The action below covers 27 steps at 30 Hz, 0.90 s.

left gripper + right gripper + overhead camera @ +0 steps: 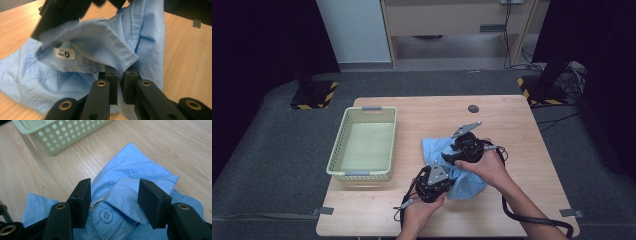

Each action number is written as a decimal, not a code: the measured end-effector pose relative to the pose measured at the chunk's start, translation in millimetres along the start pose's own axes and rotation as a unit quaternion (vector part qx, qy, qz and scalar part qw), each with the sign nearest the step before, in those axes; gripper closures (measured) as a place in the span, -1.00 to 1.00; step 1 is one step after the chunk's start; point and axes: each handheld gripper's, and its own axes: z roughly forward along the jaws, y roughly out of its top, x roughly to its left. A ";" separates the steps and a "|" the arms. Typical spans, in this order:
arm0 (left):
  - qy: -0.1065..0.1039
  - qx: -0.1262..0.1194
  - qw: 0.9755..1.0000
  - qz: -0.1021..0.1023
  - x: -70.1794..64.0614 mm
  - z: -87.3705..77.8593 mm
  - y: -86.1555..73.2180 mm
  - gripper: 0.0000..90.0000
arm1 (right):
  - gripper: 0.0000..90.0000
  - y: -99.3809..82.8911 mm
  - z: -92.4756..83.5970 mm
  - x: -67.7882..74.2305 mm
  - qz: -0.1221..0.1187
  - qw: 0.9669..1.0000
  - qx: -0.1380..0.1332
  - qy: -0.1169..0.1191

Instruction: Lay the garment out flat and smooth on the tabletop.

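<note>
A crumpled light blue shirt (467,186) lies on the wooden table right of centre. My left gripper (443,176) comes in from the near side and is shut on a fold of the shirt's collar (121,62); the cloth is pinched between its two pads (111,75). A white label (65,53) shows inside the collar. My right gripper (451,157) hovers over the shirt from the right, open, its jaws apart on either side of the collar (125,192) without pressing it. A blue button (106,215) sits just below that collar.
A pale green plastic basket (337,150) stands empty on the left half of the table (512,125). A small dark disc (473,108) lies near the far edge. Cables trail from both grippers toward the near edge. Dark stands and wiring sit on the floor beyond.
</note>
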 end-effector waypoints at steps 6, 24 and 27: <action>0.001 0.002 1.000 0.001 -0.6 1.2 -0.9 0.91 | 0.55 -5.5 3.4 0.0 -0.017 0.999 0.026 -0.013; 0.024 -0.003 1.000 -0.017 1.2 6.6 0.1 0.41 | 0.99 -24.9 -22.5 -12.0 0.036 0.998 -0.036 -0.041; 0.029 -0.001 0.999 -0.024 1.6 9.0 0.5 0.13 | 1.00 -29.4 -28.8 -18.6 0.050 0.996 -0.052 -0.050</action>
